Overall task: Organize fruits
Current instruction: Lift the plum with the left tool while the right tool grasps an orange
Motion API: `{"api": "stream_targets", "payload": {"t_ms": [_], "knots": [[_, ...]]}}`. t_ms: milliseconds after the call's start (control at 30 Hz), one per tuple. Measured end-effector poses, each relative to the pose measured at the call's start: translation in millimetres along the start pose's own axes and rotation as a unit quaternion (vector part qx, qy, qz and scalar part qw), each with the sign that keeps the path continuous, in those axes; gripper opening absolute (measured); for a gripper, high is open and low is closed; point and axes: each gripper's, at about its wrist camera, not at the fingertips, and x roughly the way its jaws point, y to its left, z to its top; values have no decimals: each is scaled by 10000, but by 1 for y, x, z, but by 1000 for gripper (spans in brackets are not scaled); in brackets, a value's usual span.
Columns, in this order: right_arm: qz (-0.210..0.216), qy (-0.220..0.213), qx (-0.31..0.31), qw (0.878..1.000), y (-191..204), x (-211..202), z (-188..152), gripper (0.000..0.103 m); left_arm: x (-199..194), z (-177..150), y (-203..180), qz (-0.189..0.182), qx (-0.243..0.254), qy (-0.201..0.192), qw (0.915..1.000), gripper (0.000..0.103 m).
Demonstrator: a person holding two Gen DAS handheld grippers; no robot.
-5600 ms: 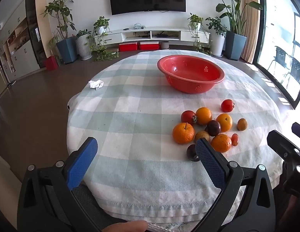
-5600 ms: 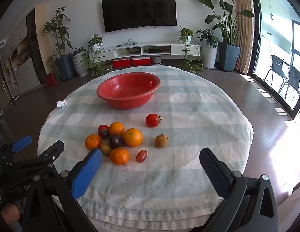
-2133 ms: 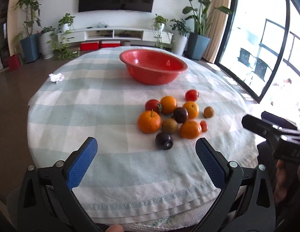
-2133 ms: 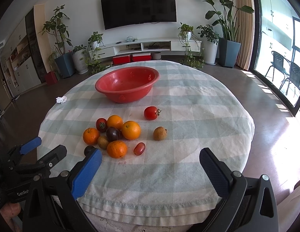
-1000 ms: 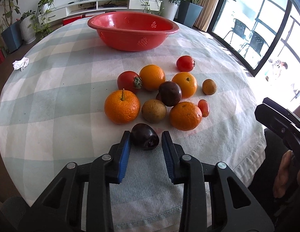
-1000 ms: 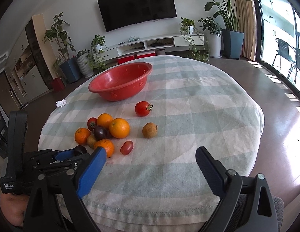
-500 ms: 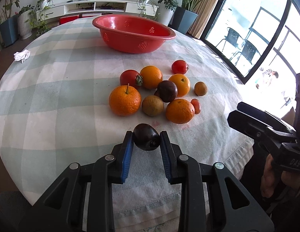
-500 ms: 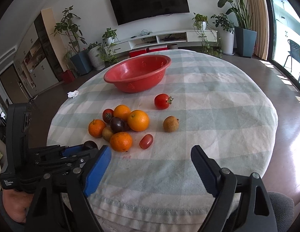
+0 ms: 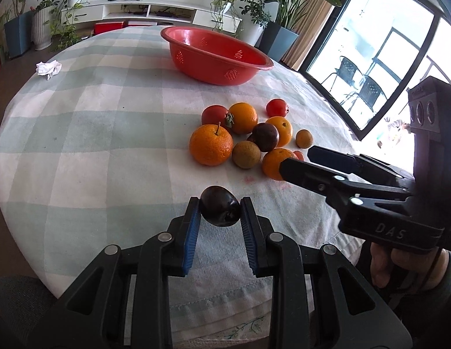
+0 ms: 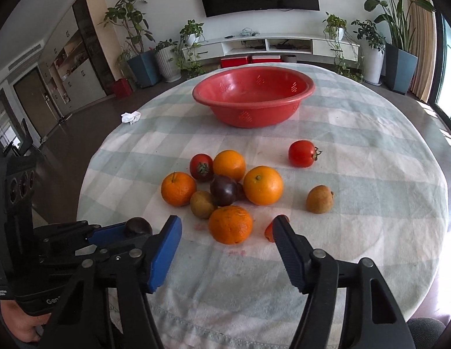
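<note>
Fruits lie in a loose cluster near the table's (image 10: 399, 151) near edge, with the red bowl (image 10: 254, 116) well apart from them toward the far edge and showing nothing inside. One dark plum (image 9: 220, 206) is clamped between the blue pads of the left gripper (image 9: 220, 221), apparently lifted just clear of the cloth, beside the cluster on its near-left side. From that plum the bowl lies straight ahead and beyond the cluster, so I judge the carry has to pass over or around the oranges.

The right gripper (image 10: 225, 232) has its jaws closing, pads not yet on anything. Between them and just ahead sits the nearest orange (image 10: 230, 224); a small red tomato (image 10: 276, 228) lies against the inside of the right-hand finger, half hidden by it. The orange is round, so it has no long axis to line up with. It lies squarely on the right gripper's line, and that hand is the nearer one to it. The tomato's closeness risks a nudge or a pinch as the jaws close.
</note>
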Motion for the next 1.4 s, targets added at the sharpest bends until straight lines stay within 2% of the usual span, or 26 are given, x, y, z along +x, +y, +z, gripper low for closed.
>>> {"api": "stream_targets", "payload": {"t_ms": [233,500,967,1167,1400], "knots": [[-276,267,-442,9983,11,22,-3,54,0,-2,9,-61,-113,-17,9999,26],[-322,321,-433,9980,3,29,-5,41,4,-3,9,-54,-118,23,9999,26],[204,132,-38,9997,-10,-1,-8,41,2,5,1,38,27,-8,10000,26],[213,58,162,9996,-26,-13,-6,40,1,12,-1,69,80,-33,9999,26],[54,-119,398,9991,-56,-25,7,40,-9,37,7,142,127,-205,9996,26]]}}
